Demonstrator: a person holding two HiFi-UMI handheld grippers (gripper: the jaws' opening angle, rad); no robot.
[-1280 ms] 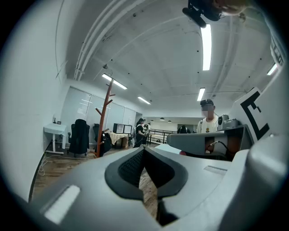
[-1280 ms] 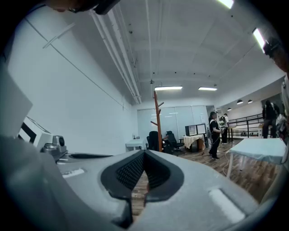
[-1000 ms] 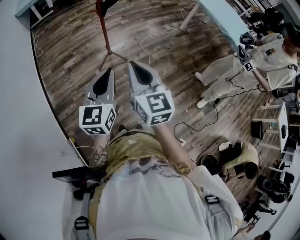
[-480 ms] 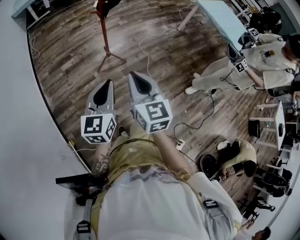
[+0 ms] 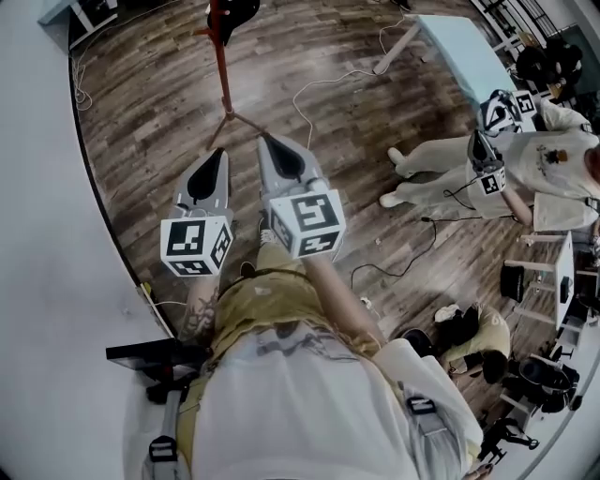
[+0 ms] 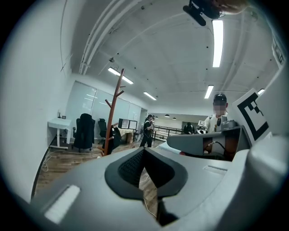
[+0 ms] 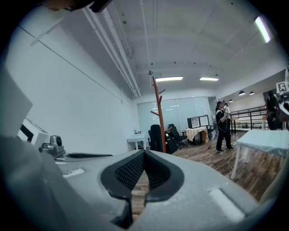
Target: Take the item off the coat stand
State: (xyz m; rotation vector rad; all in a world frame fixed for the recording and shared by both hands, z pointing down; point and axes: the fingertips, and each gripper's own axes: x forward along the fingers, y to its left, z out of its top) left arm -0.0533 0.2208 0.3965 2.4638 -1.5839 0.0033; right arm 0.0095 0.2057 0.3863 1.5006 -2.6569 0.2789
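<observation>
The coat stand (image 5: 222,66) is a reddish-brown pole on spread legs, standing on the wood floor straight ahead of me. A dark item (image 5: 236,11) hangs from its upper pegs at the top edge of the head view. In the left gripper view the coat stand (image 6: 114,113) rises left of centre with the dark item (image 6: 115,136) low on it. In the right gripper view the coat stand (image 7: 159,113) is at centre, the dark item (image 7: 172,142) beside it. My left gripper (image 5: 221,151) and right gripper (image 5: 265,141) point at the stand, well short of it. Both are shut and hold nothing.
A white wall (image 5: 37,234) runs along the left. A pale blue table (image 5: 464,56) stands at the far right. People in white (image 5: 469,164) stand to the right, with cables (image 5: 412,248) on the floor. A black office chair (image 6: 84,131) and white desk (image 6: 58,122) lie beyond the stand.
Both grippers have moved forward together towards the coat stand, whose legs now sit nearer their tips in the head view. Jaws stay shut.
</observation>
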